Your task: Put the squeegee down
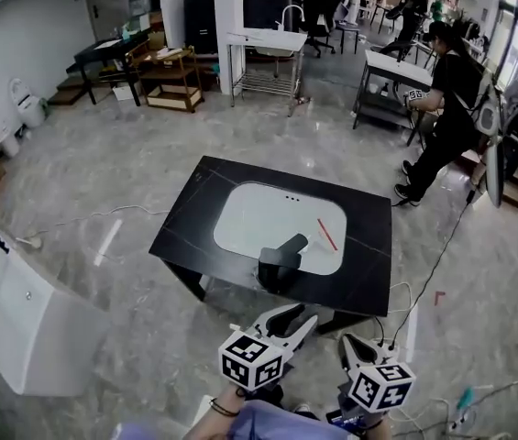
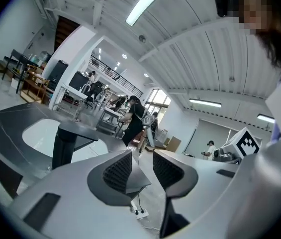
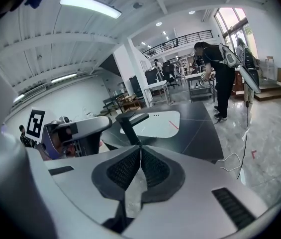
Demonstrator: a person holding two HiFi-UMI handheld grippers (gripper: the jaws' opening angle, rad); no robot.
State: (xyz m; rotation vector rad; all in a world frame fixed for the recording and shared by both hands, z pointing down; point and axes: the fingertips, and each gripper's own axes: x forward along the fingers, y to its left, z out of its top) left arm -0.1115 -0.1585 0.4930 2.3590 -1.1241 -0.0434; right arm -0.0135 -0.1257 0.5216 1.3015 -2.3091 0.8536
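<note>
The squeegee [image 1: 281, 259], dark grey with a slanted handle, stands on the black table [image 1: 369, 255] at the front edge of a white panel [image 1: 259, 218]. It also shows in the left gripper view as the squeegee [image 2: 64, 143] and in the right gripper view as the squeegee [image 3: 130, 126]. Both grippers hang in front of the table, well short of it. My left gripper [image 1: 297, 317] [image 2: 142, 168] is open, a gap between its pads and nothing in it. My right gripper [image 1: 346, 340] [image 3: 140, 166] is shut, pads together, empty.
A thin red stick [image 1: 327, 235] lies on the white panel. A person [image 1: 446, 108] stands beyond the table's right corner. A cable [image 1: 428, 278] runs over the floor at the right. A white cabinet [image 1: 20, 310] stands at the left; carts and shelves line the back.
</note>
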